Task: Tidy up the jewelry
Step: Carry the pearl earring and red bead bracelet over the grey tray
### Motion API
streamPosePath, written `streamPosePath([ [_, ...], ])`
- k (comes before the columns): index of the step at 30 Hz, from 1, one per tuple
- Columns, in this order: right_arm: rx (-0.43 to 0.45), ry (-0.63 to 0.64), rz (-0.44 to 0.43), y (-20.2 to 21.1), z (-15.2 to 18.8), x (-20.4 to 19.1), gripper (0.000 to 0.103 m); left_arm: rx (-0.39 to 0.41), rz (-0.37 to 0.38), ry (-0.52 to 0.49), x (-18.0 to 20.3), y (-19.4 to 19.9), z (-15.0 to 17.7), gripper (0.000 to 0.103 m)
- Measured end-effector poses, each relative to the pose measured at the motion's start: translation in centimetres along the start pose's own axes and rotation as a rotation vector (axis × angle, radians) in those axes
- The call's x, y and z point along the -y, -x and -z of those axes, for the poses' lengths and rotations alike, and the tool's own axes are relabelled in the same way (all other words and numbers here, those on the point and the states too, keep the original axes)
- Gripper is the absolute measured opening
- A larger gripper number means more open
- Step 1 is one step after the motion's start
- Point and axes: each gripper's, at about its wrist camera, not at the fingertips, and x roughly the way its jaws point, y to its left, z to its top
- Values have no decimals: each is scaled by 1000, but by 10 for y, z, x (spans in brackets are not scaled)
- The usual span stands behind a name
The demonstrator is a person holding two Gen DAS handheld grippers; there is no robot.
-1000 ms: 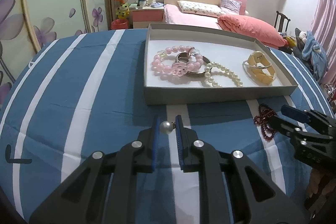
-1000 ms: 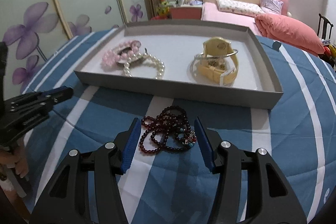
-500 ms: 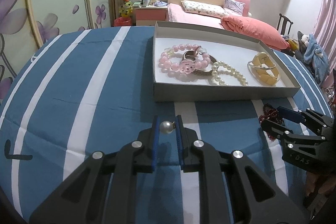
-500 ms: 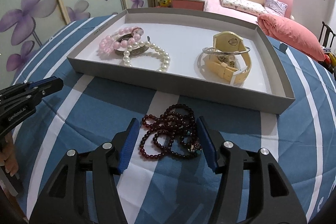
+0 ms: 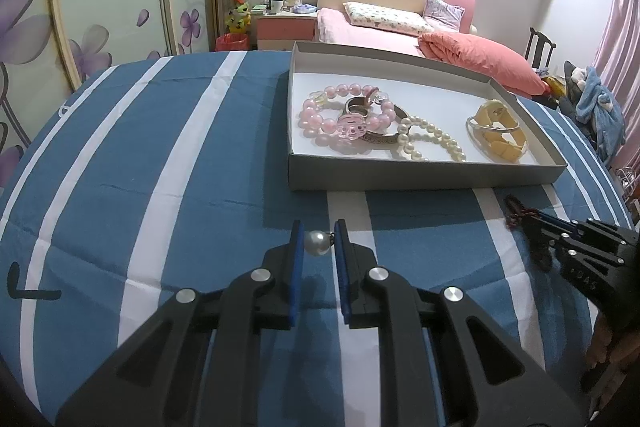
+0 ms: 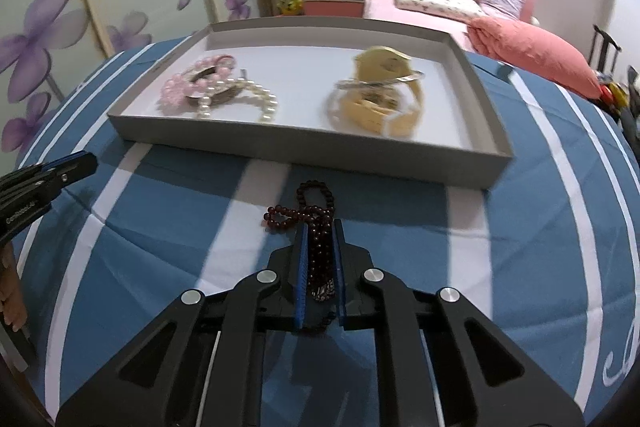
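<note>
My left gripper (image 5: 319,235) is shut on a pearl earring (image 5: 317,243), held above the blue striped cloth in front of the grey tray (image 5: 420,175). My right gripper (image 6: 320,233) is shut on a dark red bead bracelet (image 6: 316,219), whose loops stick out past the fingertips. It shows at the right of the left wrist view (image 5: 532,223). The tray (image 6: 304,147) holds a pink bead bracelet (image 5: 340,115), a metal bangle (image 5: 384,137), a pearl bracelet (image 5: 432,141) and a yellow watch (image 5: 498,131).
The blue and white striped cloth (image 5: 160,167) covers the table. A bed (image 5: 400,27) with a red pillow, a nightstand (image 5: 284,27) and flowered wardrobe doors (image 5: 100,7) stand behind. A chair with clothes (image 5: 592,95) is at the right.
My right gripper has closed on the dark red bead bracelet, bunching it between the fingers. My left gripper has drifted left with the pearl earring still held.
</note>
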Motion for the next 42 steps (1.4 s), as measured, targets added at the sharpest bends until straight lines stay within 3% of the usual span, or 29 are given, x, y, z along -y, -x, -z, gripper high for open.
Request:
streamPosePath([
  [5, 14, -64, 32, 11, 7, 18, 10, 12, 7, 9, -1, 7, 2, 16],
  [11, 137, -102, 15, 41, 6, 25, 10, 46, 18, 17, 0, 20, 3, 16],
  [19, 279, -106, -18, 74, -3, 20, 9, 124, 30, 20, 5, 47, 4, 16],
  [42, 523, -110, -31, 123, -8, 13, 10, 326, -5, 19, 12, 94, -2, 16],
])
